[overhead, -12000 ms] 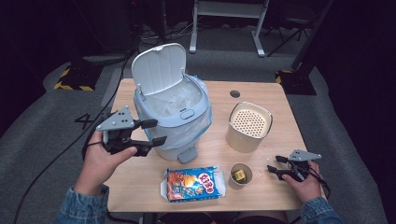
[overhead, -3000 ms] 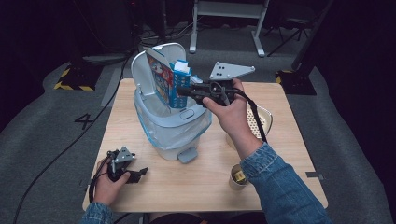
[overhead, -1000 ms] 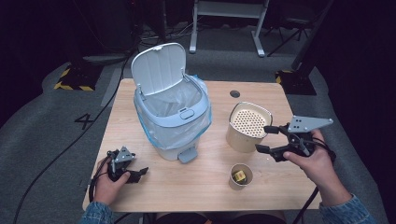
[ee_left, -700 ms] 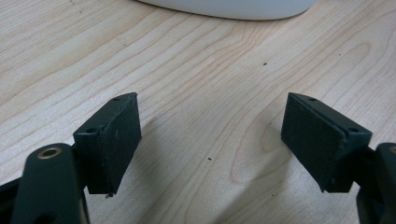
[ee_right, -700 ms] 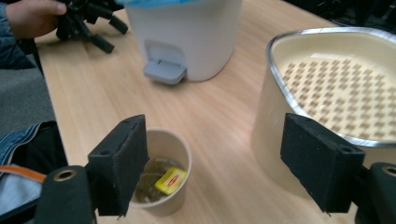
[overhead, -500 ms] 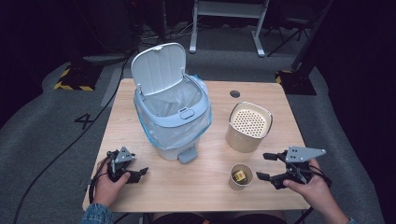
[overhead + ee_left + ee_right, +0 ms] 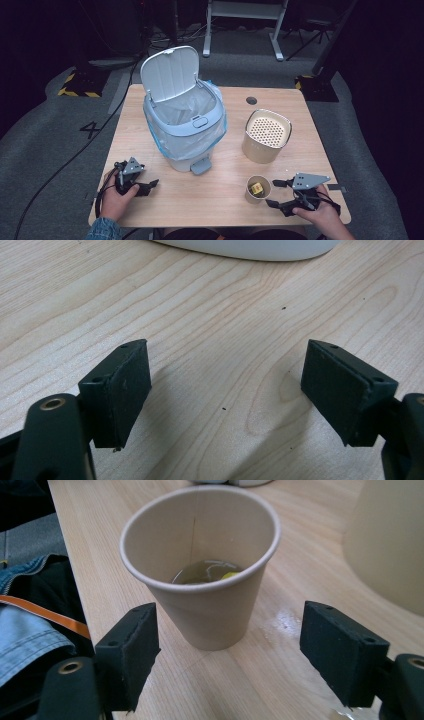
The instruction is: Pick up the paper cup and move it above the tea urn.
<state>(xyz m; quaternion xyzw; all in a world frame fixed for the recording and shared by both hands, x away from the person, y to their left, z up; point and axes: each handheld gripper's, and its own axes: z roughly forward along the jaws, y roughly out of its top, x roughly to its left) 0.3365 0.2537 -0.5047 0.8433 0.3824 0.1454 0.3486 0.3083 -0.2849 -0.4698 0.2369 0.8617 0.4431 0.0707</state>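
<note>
Two grippers sit low over my wooden table (image 7: 220,200), one at each near corner. Biggest thing on it is the pale blue pedal bin (image 7: 186,122), lid tipped up and back, a clear liner folded over its rim, standing left of centre. To its right I see the cream canister (image 7: 266,136) with a perforated top, upright and well apart from the bin. Just in front of that canister stands the paper cup (image 7: 258,189), upright near the table's front edge, with some yellowish liquid and a yellow scrap in the bottom, as my right gripper view shows (image 7: 200,565).

My right gripper (image 7: 280,195) lies level just to the right of the cup, its jaws spread wide and pointing at it; in its own view the cup stands between and a little beyond the two black pads (image 7: 129,655), touching neither. A small wet patch shines on the wood beside the cup.

My left gripper (image 7: 142,184) rests at the front left corner, jaws apart over bare wood, nothing between them.
</note>
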